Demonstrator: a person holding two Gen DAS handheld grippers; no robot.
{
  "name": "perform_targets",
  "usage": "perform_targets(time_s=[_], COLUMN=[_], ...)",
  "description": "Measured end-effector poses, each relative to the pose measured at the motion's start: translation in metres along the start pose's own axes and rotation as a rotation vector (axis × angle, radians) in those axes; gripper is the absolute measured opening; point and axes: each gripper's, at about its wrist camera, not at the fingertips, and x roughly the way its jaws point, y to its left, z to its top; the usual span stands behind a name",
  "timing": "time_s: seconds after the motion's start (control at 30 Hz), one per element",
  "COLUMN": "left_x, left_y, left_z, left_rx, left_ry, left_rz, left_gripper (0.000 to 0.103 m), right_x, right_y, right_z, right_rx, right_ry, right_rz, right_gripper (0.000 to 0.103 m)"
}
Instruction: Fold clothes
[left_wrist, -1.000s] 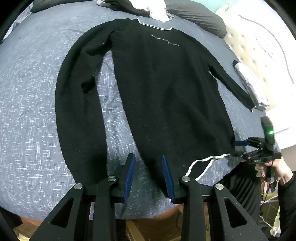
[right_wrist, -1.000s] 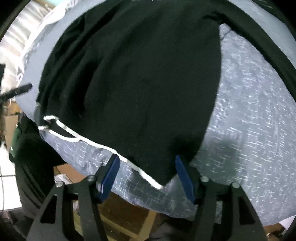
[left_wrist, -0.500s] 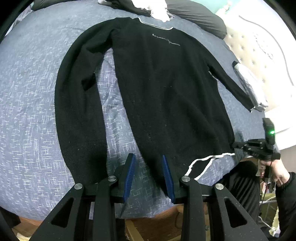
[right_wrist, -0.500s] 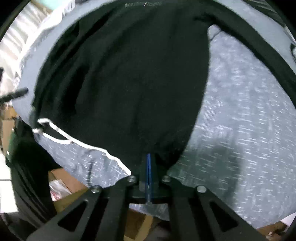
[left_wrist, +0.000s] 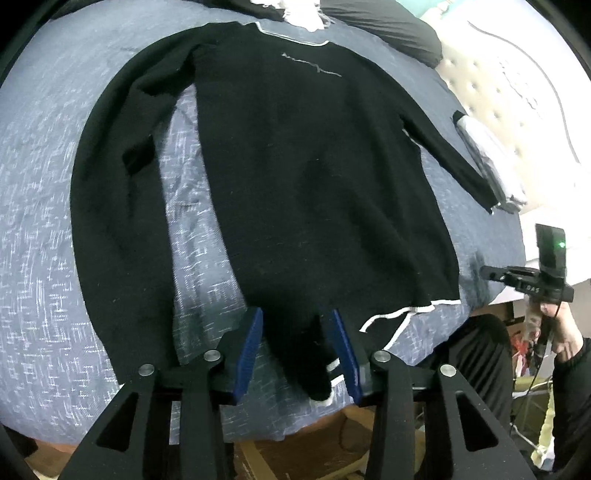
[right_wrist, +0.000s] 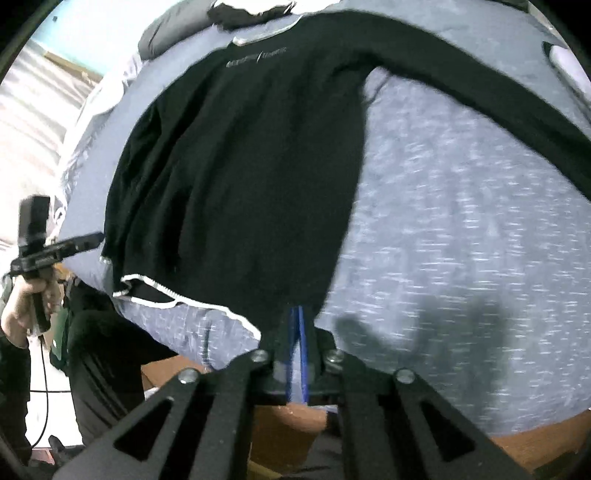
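Black sweater (left_wrist: 303, 177) on the bed: I am taking up its hem at both corners.

Nearest me, my right gripper (right_wrist: 295, 354), wide open a second ago, is now pinching shut on the right hem corner, while my left gripper (left_wrist: 295, 354) is standing open with the left corner lying between its fingers, a corner that has only just come between them. Beyond, the sweater is lying flat, sleeves spread across the grey-blue bedcover (left_wrist: 33, 229), collar farthest from me, so I judge a bottom-up fold is coming.
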Motion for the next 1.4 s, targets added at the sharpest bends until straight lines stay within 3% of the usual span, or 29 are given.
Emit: perform_targets(time_s=[0.03,0.1,0.37,0.4,0.47,0.53,0.63,0.87,1.03,1.2,1.4], left_x=[-0.001,-0.004,-0.011,-0.011,-0.011,-0.009,-0.006,0.003,0.009,0.018,0.028], left_y=[-0.002,-0.004,0.003,0.005,0.009,0.012,0.015,0.012,0.015,0.017,0.012], left_z=[0.001,0.001,-0.002,-0.002,-0.003,-0.003,-0.002,-0.003,-0.003,-0.003,-0.004], left_rx=[0.006,0.01,-0.009,-0.014,-0.022,-0.029,-0.036,-0.014,-0.029,-0.055,-0.059], left_ry=[-0.004,-0.011,-0.028,-0.028,-0.028,-0.027,-0.025,-0.01,0.005,0.019,0.04], left_rz=[0.001,0.0,-0.01,-0.012,-0.011,-0.008,-0.002,0.006,-0.001,-0.006,-0.013], left_gripper=[0.043,0.043,0.043,0.043,0.043,0.043,0.043,0.043,0.043,0.05,0.05], right_x=[0.007,0.023,0.08,0.082,0.082,0.082,0.079,0.05,0.006,-0.025,-0.027], right_y=[0.006,0.017,0.048,0.049,0.051,0.051,0.047,0.039,0.016,-0.017,-0.035], right_z=[0.002,0.007,0.013,0.012,0.012,0.011,0.009,0.006,0.007,0.008,-0.001], right_rx=[-0.008,-0.024,-0.108,-0.107,-0.109,-0.12,-0.111,-0.111,-0.066,0.007,0.055], right_ry=[0.013,0.053,0.167,0.161,0.147,0.14,0.13,0.072,-0.007,-0.084,-0.091], right_rz=[-0.006,-0.016,-0.145,-0.156,-0.18,-0.207,-0.202,-0.149,-0.093,-0.068,-0.055], right_gripper=[0.03,0.053,0.053,0.053,0.039,0.014,0.007,0.005,0.005,0.004,0.004])
